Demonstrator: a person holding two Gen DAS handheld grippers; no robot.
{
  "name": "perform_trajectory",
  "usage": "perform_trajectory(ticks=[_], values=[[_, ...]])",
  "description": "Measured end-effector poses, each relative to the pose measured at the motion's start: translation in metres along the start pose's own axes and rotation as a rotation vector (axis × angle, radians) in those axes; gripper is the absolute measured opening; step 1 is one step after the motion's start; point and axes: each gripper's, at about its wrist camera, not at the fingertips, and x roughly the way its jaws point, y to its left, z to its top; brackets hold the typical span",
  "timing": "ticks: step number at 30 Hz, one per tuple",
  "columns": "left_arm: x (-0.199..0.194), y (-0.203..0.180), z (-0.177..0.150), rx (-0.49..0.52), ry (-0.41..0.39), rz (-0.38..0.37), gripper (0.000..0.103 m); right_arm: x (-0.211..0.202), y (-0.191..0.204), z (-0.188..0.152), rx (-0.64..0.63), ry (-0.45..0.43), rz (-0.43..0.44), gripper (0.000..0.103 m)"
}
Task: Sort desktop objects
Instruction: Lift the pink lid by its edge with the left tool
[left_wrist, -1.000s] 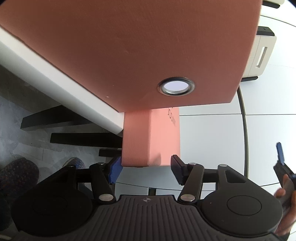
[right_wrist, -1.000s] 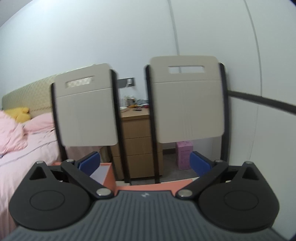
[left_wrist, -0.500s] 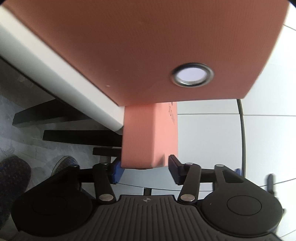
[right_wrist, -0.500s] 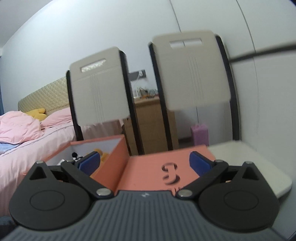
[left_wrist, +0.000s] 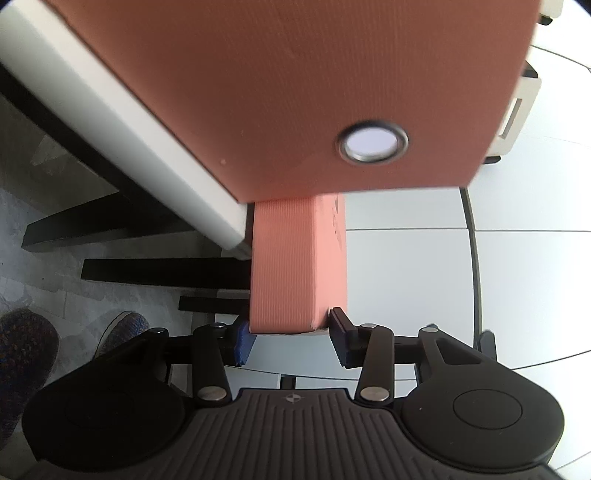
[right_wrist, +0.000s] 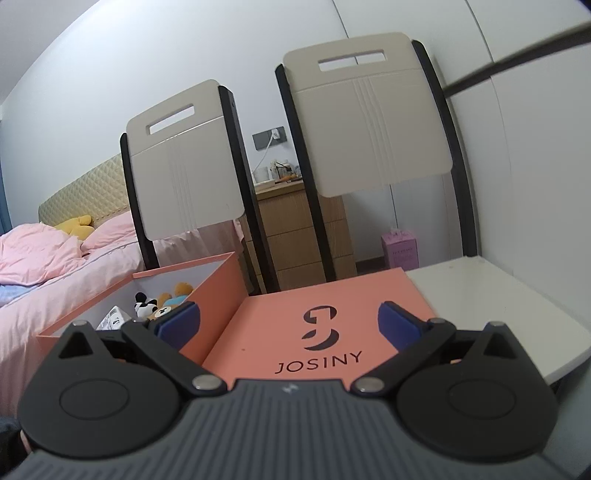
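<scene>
An open salmon box (right_wrist: 207, 284) stands on the white table (right_wrist: 491, 310); it holds small plush toys (right_wrist: 162, 299) and a white packet. Its salmon lid (right_wrist: 325, 332), printed JOSINY, lies flat to the right of the box. My right gripper (right_wrist: 288, 321) is open and hovers low over the lid's near edge. In the left wrist view my left gripper (left_wrist: 291, 339) is shut on the lid's edge (left_wrist: 295, 266), with the box's side and its metal eyelet (left_wrist: 373, 142) filling the top.
Two beige folding chairs (right_wrist: 369, 125) stand beyond the table against the wall. A bed with pink bedding (right_wrist: 55, 258) is at left, a wooden nightstand (right_wrist: 299, 229) behind. The table edge (left_wrist: 129, 122), floor and my shoes (left_wrist: 26, 350) show in the left wrist view.
The right gripper tilted down and came in over the lid, bringing the box and lid into view. The left gripper kept its hold on the lid's edge and shifted slightly.
</scene>
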Motion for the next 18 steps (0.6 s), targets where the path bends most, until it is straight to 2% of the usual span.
perform_trajectory(ticks=[10,12,15,18], values=[[-0.005,0.006,-0.010,0.026,0.005,0.020,0.049,0.002,-0.002,-0.002,0.033,0.016,-0.007,0.103],[-0.005,0.003,-0.007,0.041,-0.006,0.027,0.052,0.004,-0.001,-0.002,0.040,0.021,-0.012,0.103],[-0.006,0.000,-0.004,0.039,-0.002,0.018,0.064,0.009,-0.001,-0.003,0.050,0.031,-0.031,0.103],[-0.001,-0.002,-0.002,0.043,0.005,0.008,0.066,0.014,0.000,-0.004,0.057,0.038,-0.045,0.103]])
